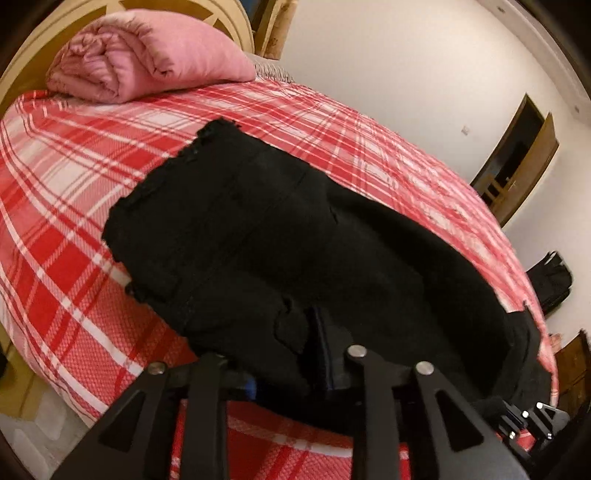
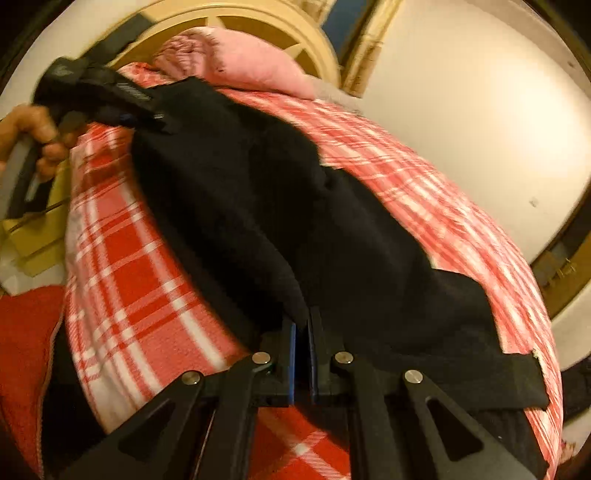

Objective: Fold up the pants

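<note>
Black pants: lay lengthwise on the bed, over the red-and-white plaid bedspread, frayed leg hems at the far end toward the headboard, near end bunched up at both grippers.

Left gripper: sat low at the near edge of the pants; jaws stood partly apart, with a fold of black cloth draped between and over them. Could not tell whether the pads pressed on the fabric. Seen from the right wrist camera as a dark tool at far left, gripped by a person's hand, resting against the left edge of the pants.

Right gripper: blue pads drawn nearly together, pinching a thin edge of the pants. View blurred by motion. Glimpsed at the lower right corner of the left wrist view.

Folded pink blanket: lay at the far end of the bed, against the cream headboard.

Dark wooden door: stood in the white wall at far right.
</note>
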`<state>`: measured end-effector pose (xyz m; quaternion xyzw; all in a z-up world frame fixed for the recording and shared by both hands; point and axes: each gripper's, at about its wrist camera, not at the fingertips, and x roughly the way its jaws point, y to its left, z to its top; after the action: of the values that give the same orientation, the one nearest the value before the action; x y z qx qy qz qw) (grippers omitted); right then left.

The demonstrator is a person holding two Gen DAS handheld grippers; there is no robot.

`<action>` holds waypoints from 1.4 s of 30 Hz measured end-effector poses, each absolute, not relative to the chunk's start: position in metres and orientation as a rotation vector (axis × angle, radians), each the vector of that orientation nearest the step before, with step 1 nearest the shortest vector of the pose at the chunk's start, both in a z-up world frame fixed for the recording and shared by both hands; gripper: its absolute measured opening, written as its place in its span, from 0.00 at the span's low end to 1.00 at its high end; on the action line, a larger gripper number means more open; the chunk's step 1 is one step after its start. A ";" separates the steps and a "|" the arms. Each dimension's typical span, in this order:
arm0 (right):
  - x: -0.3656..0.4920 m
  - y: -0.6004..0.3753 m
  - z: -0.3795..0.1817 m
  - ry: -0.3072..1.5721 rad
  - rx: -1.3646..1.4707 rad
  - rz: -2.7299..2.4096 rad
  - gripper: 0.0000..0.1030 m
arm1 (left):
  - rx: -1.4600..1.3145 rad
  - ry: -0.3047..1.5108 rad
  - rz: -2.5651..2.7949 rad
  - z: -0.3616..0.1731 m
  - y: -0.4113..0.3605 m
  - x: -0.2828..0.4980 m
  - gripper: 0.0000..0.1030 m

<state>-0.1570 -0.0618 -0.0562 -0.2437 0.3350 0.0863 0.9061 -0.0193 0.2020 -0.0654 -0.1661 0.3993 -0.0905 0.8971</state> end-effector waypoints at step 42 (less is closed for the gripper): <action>0.022 -0.100 -0.032 0.957 -0.146 0.578 0.58 | 0.013 0.690 0.076 -0.064 0.178 -0.008 0.98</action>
<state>0.0219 -0.0997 -0.0323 -0.0690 0.4537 0.2737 0.8452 -0.0078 0.1784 -0.0644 0.0062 0.3382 0.0372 0.9403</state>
